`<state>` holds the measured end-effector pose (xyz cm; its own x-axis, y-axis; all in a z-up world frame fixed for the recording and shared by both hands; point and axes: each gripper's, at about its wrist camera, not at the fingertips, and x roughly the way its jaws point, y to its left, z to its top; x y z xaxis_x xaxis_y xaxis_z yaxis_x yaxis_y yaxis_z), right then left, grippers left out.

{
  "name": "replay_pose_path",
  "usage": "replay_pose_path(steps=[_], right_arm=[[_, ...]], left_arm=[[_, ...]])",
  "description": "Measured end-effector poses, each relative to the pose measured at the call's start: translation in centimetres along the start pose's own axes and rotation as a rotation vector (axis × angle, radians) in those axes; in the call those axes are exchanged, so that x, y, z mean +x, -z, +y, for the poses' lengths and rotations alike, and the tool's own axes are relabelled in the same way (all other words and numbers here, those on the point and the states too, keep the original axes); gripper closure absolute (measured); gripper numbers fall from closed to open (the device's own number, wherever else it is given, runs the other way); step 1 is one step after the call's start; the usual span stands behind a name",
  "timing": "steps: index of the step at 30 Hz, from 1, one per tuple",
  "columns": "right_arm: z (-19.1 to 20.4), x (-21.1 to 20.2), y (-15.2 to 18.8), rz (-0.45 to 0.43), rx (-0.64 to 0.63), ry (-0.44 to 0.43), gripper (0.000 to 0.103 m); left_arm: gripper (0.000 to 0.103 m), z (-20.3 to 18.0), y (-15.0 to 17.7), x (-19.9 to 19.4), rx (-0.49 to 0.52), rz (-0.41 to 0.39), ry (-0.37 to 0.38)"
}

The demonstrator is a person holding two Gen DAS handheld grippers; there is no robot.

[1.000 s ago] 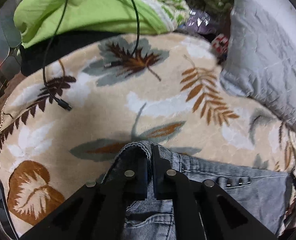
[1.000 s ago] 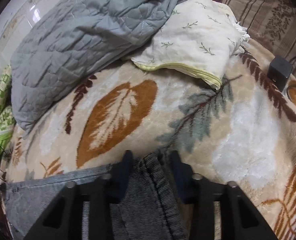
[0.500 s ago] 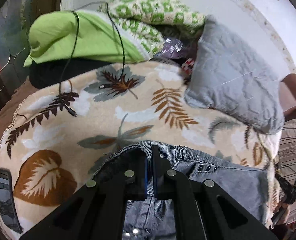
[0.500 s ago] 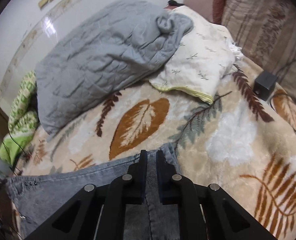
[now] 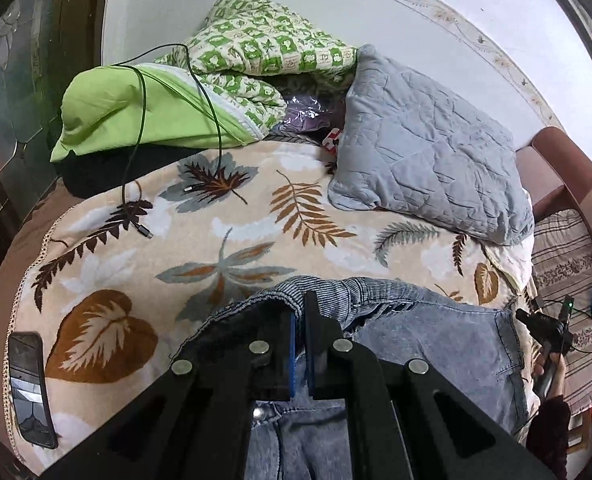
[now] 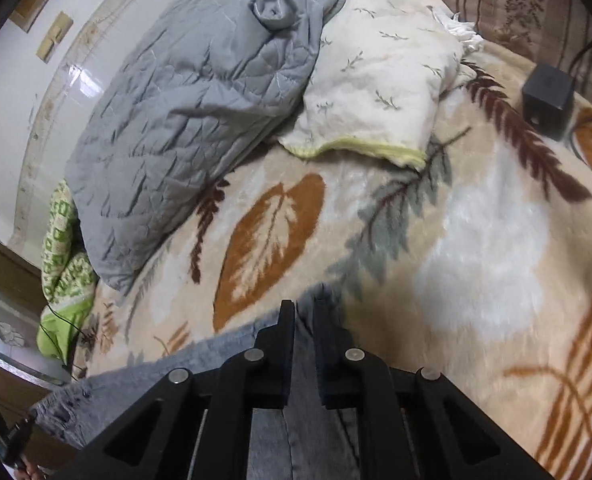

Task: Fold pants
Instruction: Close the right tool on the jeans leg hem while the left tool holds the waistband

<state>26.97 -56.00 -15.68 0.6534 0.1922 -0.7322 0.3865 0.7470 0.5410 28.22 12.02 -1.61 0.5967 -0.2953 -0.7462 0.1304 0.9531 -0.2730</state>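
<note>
The left gripper [image 5: 300,320] is clamped on the ribbed waistband of the pants [image 5: 436,344]. The right gripper [image 6: 304,316] has just closed on the opposite denim edge. Gripping two points apart probably keeps the fabric spread so it can be folded evenly. The pants rest on the leaf-print blanket [image 5: 235,216], with the grey pillow [image 5: 428,148] well apart beyond.

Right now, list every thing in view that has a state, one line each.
left gripper: shut on the jeans' waistband.
right gripper: shut on the jeans' edge.
jeans: held at two points, not yet folded.
grey quilted pillow: lying on the blanket.
charging cable: loose, plug end free.
phone: face up, screen dark.
</note>
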Motion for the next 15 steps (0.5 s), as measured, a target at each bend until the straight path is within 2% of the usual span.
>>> replay_pose_path(steps=[8,13,14,15], right_arm=[[-0.9,1.8,-0.5,0.079,-0.032,-0.019,0.092],[-1.4,0.9,-0.6,0.07,-0.014,-0.103,0.091],[-1.6,0.7,-0.6,0.065,-0.005,-0.12,0.085],[-1.6,0.6,-0.6,0.065,-0.001,-0.125,0.072]], left_arm=[[0.1,-1.4,1.2,-0.8,0.019,-0.02,-0.034],[0.1,-2.8,1.8,-1.5,0.047,-0.029,-0.042],[0.1,-3.1,1.9,-1.7,0.053,-0.032,-0.041],[0.1,-3.3,1.9,-1.9,0.056,-0.035,-0.044]])
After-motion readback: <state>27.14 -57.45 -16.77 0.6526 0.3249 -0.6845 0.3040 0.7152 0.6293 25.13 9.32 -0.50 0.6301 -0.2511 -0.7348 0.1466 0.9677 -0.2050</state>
